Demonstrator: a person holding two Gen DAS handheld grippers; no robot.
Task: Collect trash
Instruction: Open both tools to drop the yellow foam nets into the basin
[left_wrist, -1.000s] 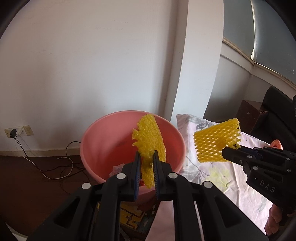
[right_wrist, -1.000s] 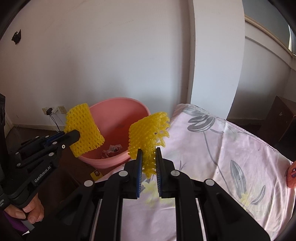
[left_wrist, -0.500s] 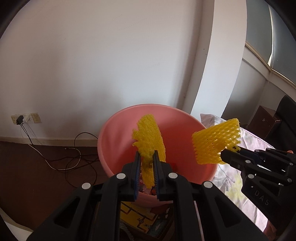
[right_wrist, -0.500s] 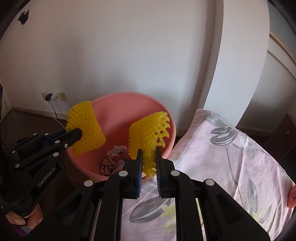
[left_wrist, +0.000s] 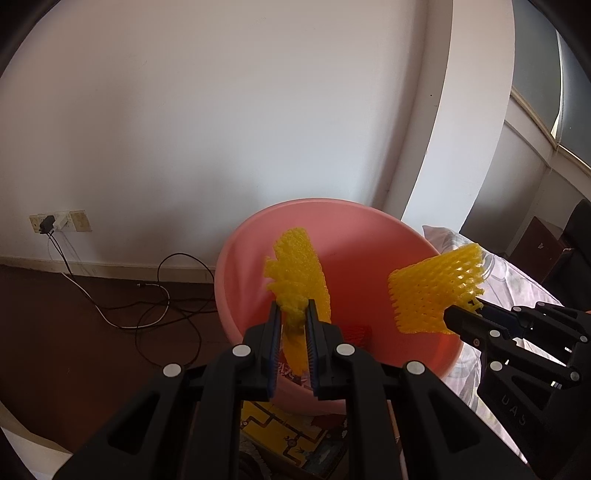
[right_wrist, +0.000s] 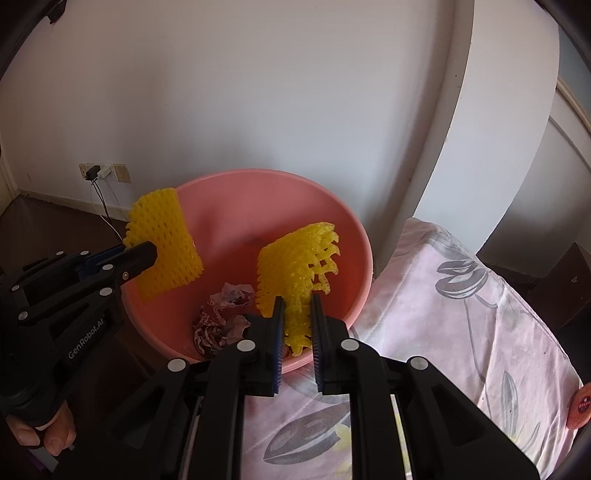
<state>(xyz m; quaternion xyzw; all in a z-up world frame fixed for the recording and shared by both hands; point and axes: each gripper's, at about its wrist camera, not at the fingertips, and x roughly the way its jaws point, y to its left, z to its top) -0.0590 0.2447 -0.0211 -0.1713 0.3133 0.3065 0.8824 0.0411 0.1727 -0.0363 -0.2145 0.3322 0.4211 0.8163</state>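
A pink basin (left_wrist: 369, 229) (right_wrist: 351, 229) stands on the floor beside a bed. My left gripper (left_wrist: 291, 314) (right_wrist: 149, 249) is shut on a yellow foam fruit net (left_wrist: 297, 280) (right_wrist: 164, 245), holding it over the basin's left side. My right gripper (right_wrist: 296, 306) (left_wrist: 448, 319) is shut on a second yellow foam net (right_wrist: 295, 266) (left_wrist: 432, 291), held above the basin's right rim. Crumpled paper trash (right_wrist: 221, 317) lies at the bottom of the basin, and something red (left_wrist: 356, 332) shows there in the left wrist view.
The bed with a pink flowered sheet (right_wrist: 461, 314) (left_wrist: 517, 280) lies right of the basin. A white wall and pillar (right_wrist: 498, 129) stand behind. Cables (left_wrist: 147, 295) trail over the dark floor from a wall socket (left_wrist: 55, 221). A yellow printed box (left_wrist: 288, 432) sits under the basin. A hand (right_wrist: 44, 435) grips the left handle.
Both grippers have moved with their nets from over the bed edge toward and over the basin, and sunk a little. Each grip has stayed the same.
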